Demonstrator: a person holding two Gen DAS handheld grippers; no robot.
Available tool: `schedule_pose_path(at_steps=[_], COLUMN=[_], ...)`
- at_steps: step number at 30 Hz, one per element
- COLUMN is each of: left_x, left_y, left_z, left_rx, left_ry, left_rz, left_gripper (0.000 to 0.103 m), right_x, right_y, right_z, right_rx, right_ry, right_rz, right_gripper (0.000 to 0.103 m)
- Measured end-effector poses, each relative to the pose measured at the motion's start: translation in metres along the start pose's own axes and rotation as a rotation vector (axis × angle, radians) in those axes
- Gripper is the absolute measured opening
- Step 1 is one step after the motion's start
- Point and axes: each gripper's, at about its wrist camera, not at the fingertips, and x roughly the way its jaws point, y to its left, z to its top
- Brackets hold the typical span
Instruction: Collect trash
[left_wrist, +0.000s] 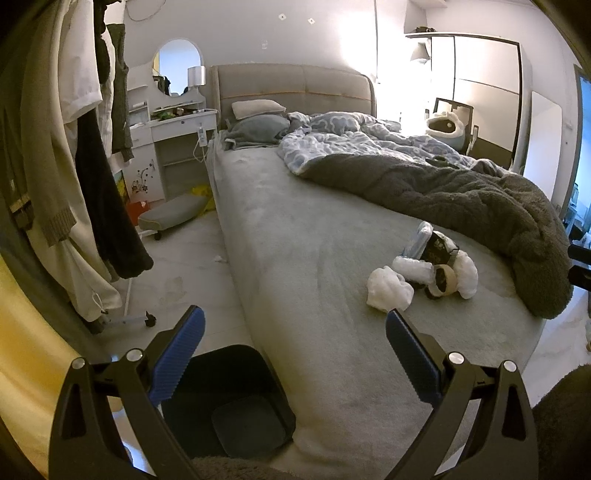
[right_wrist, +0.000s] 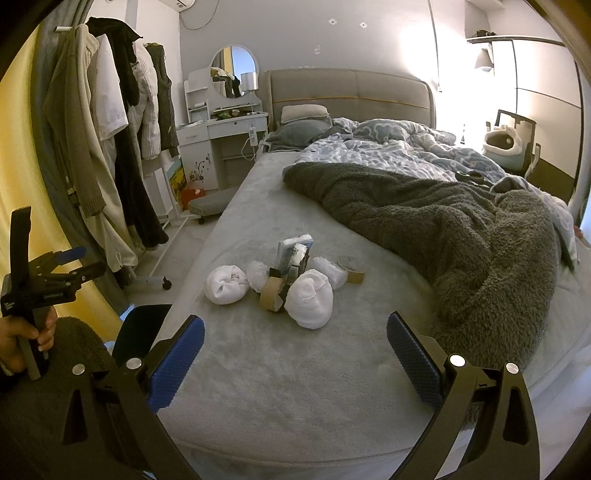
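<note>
Trash sits in one small heap on the near part of the pale grey plush bed (right_wrist: 295, 369), well apart from both tools. Three crumpled white paper wads (right_wrist: 226, 284) show in the right wrist view, with two brown cardboard tape cores (right_wrist: 272, 294) — one leaning at the front, one lying flat at the far right of the heap — and two clear plastic-wrapped white packs (right_wrist: 332, 271). A dark printed carton (right_wrist: 295, 264) stands behind the wads, half hidden; its print is too small to read. A blue-and-white packet (right_wrist: 290, 247) pokes up beside it.

The dark grey fleece blanket (right_wrist: 461, 236) covers the right of the bed, so anything under it cannot be seen.

The black plastic waste bin (left_wrist: 229, 398) stands on the floor against the bed's near left corner, its near rim cut off by the left gripper (left_wrist: 293, 350) — spread wide, holding nothing. The right gripper (right_wrist: 295, 354) is likewise spread wide with nothing between its blue pads (right_wrist: 177, 365). In the right wrist view the left tool appears at the far left edge, gripped by a hand (right_wrist: 22, 343); only part of the hand shows.
</note>
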Motion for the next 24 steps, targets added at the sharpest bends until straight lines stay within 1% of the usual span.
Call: schedule_pose_path(at_steps=[4,11,14,24], left_x=[0.0024,0.0014,0.0013,0.0012], left_y=[-0.0047,-0.0020,-0.0012,-0.0039], left_z=[0.0002,0.0007,0.0006,-0.0011], left_rx=[0.015,0.013,0.010,0.021], left_ry=[0.012,0.020,0.024,0.027], left_rz=[-0.002,-0.028,-0.050,-0.075], left_gripper=[0.100,0.100,0.100,0.100], right_x=[0.0001,-0.0002,0.0006,0.0006], right_y=[0.0000,0.0001,-0.0008,-0.0008], right_z=[-0.0003,-0.0007,0.0003,0.0002], right_rx=[0.001,-0.001,0.000,0.002], right_ry=[0.000,0.000,0.002,0.001], right_rz=[0.000,-0.001,0.000,0.000], right_gripper=[0.100,0.100,0.100,0.100])
